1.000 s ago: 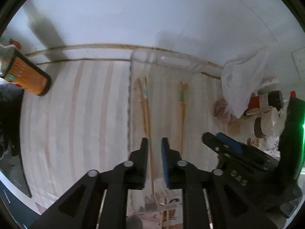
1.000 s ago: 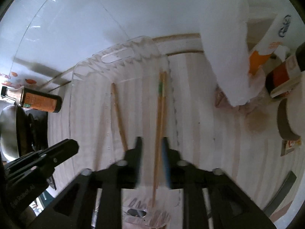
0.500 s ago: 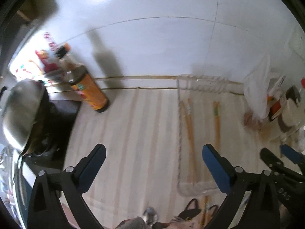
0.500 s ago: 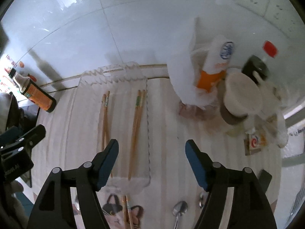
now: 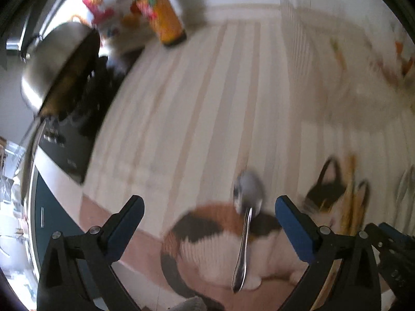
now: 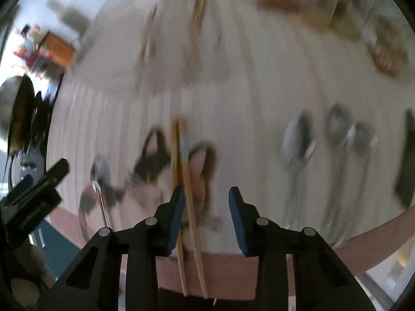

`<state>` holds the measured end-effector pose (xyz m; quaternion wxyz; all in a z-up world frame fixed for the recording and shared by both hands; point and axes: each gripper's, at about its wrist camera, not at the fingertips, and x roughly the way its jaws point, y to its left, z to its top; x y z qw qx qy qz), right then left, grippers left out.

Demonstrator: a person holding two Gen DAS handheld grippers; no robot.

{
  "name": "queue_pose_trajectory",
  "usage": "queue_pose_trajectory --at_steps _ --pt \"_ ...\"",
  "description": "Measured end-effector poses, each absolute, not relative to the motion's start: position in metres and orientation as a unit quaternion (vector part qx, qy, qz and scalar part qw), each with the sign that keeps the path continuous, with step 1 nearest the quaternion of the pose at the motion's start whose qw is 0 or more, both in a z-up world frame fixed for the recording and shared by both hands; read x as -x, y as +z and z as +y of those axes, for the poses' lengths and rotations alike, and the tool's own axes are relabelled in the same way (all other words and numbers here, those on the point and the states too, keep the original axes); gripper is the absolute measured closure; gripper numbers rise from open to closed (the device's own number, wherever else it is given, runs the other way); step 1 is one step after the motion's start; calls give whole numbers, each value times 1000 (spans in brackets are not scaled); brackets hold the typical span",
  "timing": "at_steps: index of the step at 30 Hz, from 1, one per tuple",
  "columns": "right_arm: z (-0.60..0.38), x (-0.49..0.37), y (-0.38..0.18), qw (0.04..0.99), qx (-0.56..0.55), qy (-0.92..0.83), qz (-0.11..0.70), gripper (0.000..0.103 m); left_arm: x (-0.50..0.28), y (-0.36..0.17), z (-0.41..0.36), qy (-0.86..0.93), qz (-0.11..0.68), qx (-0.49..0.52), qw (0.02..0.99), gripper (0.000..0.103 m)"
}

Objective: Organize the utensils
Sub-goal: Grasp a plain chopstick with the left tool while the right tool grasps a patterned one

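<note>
Your left gripper (image 5: 208, 223) gapes wide over the spoon (image 5: 246, 223); your right gripper (image 6: 206, 215), closing beside the chopsticks (image 6: 181, 181), holds nothing yet and may knock them askew.

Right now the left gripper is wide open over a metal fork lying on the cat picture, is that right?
Not quite: it is a metal spoon, not a fork. The left wrist view shows its rounded bowl and slim handle lying on the cat picture, framed between the fingers of the wide-open left gripper.
</note>
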<state>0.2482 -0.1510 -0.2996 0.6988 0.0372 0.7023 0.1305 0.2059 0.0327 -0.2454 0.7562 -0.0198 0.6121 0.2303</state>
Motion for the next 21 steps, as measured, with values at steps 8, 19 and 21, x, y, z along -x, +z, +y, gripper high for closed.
queue_pose_trajectory --at_steps 8,19,21 --pt "-144 -228 -315 701 12 123 703 98 -190 -252 15 206 626 30 751 0" --pt "-229 -240 -321 692 -32 70 718 97 -205 -290 -83 52 680 55 729 53" --pt "-235 -241 -323 690 -39 70 720 97 -205 -292 -89 46 674 45 736 75"
